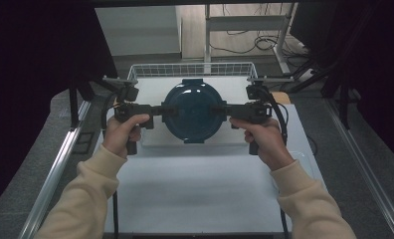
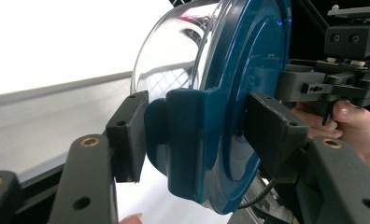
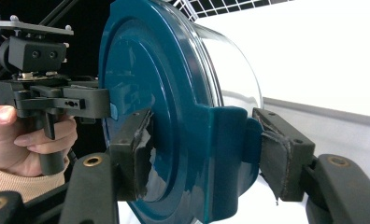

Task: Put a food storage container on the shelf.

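Note:
A round clear glass container with a dark teal lid [image 1: 194,110] sits between my two grippers, over the white table near the wire basket. My left gripper [image 1: 168,110] is shut on the lid's left side tab [image 2: 192,140], one pad on top of the tab and one beneath. On the opposite side, my right gripper [image 1: 222,110] is shut on the right tab [image 3: 225,149] in the same way. The glass bowl [image 2: 174,60] hangs under the lid. I cannot tell whether the bowl touches the table.
A white wire basket [image 1: 192,69] stands just behind the container. The white tabletop [image 1: 200,189] stretches toward the person. Metal rails [image 1: 50,179] run along both sides. Dark curtains hang left and right, and cables lie on the floor behind.

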A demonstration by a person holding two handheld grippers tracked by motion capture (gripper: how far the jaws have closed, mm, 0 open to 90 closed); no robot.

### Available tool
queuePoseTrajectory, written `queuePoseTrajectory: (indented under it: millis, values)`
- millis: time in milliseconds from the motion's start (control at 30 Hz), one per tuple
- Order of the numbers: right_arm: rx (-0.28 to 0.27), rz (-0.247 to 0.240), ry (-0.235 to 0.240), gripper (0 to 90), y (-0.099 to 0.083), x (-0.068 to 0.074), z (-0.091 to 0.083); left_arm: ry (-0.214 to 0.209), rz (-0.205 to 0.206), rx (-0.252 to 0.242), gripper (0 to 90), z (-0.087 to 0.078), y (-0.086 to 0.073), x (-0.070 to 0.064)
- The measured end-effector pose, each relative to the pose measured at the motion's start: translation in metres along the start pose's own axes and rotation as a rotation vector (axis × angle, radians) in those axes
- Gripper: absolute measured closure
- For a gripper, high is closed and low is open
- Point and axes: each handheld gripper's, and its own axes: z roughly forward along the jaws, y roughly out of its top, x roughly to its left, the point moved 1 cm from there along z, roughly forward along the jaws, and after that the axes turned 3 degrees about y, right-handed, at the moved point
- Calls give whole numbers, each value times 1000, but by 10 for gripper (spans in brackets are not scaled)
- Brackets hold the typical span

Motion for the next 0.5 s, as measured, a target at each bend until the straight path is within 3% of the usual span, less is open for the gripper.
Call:
queuePoseTrajectory:
  millis: [500]
  values:
    - [13,-18,-5,403,34,-2,11,-5,7,-14,414,-1,30,11]
